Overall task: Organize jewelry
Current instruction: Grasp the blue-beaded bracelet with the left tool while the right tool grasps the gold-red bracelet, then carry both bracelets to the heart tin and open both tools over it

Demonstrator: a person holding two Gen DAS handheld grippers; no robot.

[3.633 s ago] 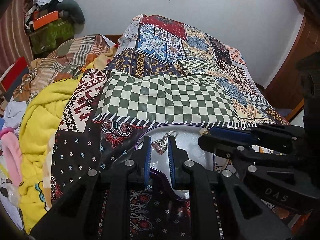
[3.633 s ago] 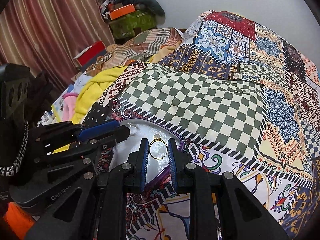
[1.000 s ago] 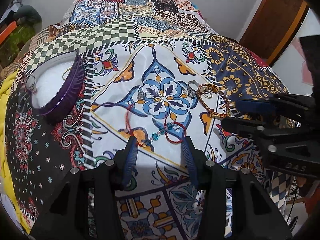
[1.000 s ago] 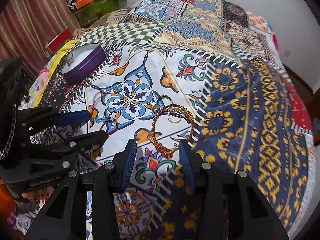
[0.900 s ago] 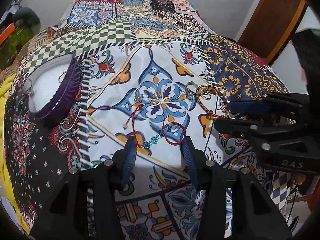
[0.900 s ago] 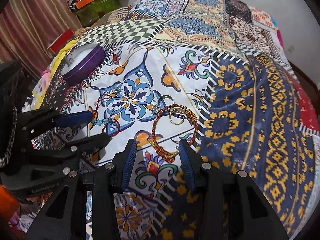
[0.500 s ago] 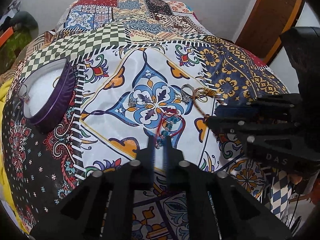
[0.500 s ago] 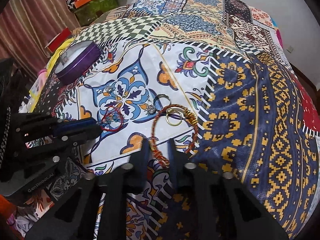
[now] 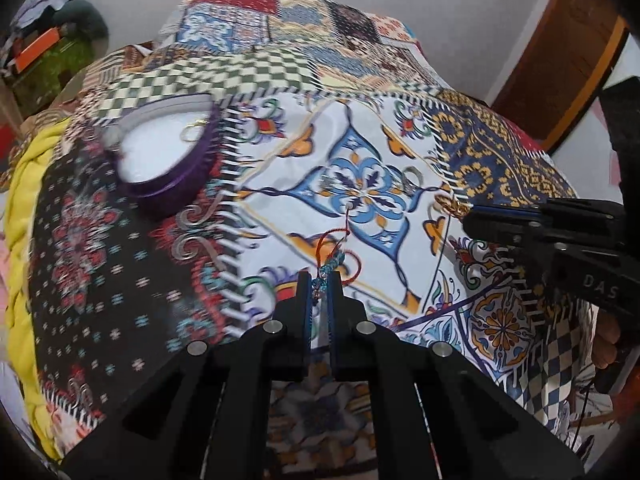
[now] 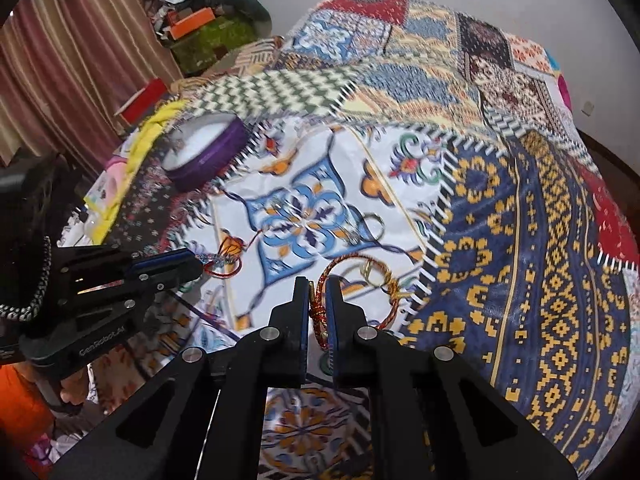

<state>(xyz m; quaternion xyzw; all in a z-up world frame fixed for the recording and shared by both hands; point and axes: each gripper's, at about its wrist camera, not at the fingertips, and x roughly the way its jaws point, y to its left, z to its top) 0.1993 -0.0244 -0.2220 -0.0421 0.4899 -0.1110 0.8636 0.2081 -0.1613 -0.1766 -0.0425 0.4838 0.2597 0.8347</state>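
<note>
Fingers of the left gripper (image 9: 319, 285) are pinched on the blue-beaded red cord bracelet (image 9: 336, 254), while the right gripper (image 10: 317, 300) is clamped on the knot of the red-and-gold thread bangle (image 10: 352, 276). Both pieces hang toward the near side of the bedspread (image 9: 500, 152), well short of the purple jewelry box (image 9: 168, 160) at its far left. Thin cord could slip free on the carry there, and the dangling loops could snag the silver ring (image 10: 370, 226) or gold ring (image 10: 370, 270) lying close by.

Left hand-held gripper (image 9: 319, 285) pinching apparently beaded bracelet (image 9: 335, 261).
</note>
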